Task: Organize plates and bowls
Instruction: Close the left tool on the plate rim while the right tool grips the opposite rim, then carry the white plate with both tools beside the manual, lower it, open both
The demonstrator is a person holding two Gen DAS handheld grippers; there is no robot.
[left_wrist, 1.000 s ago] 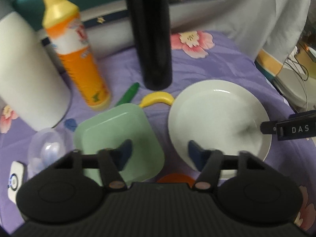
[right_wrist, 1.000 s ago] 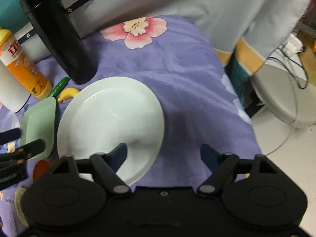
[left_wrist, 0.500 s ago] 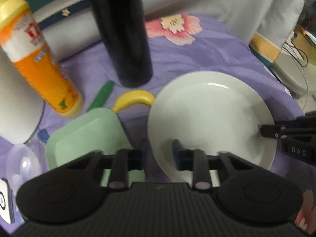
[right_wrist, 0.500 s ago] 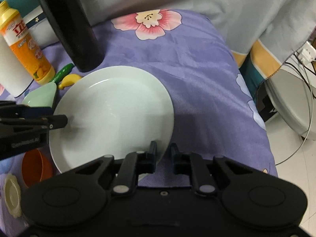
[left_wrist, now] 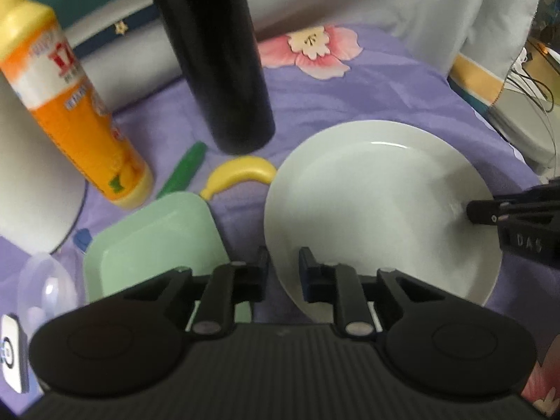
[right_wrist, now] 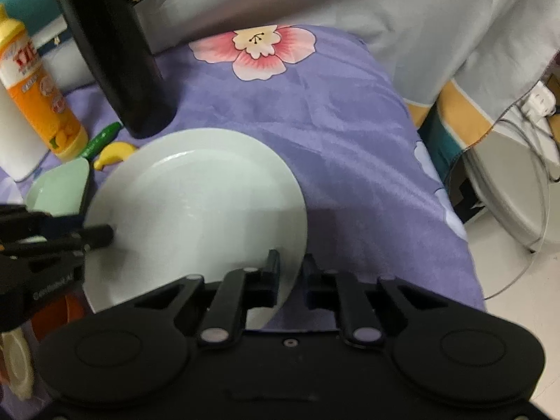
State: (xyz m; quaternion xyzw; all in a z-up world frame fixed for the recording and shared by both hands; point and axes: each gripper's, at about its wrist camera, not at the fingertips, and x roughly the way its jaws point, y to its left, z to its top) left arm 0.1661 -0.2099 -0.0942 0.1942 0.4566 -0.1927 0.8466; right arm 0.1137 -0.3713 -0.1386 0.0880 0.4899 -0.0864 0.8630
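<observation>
Between both grippers, left gripper [left_wrist: 283,266] and right gripper [right_wrist: 291,269] clamp the white plate [left_wrist: 378,203].

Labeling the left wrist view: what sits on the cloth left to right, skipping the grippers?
White jug → orange bottle → green square plate → toy banana → round white plate. The black flask and green toy pepper overlap these in the order, so both are left out.
</observation>
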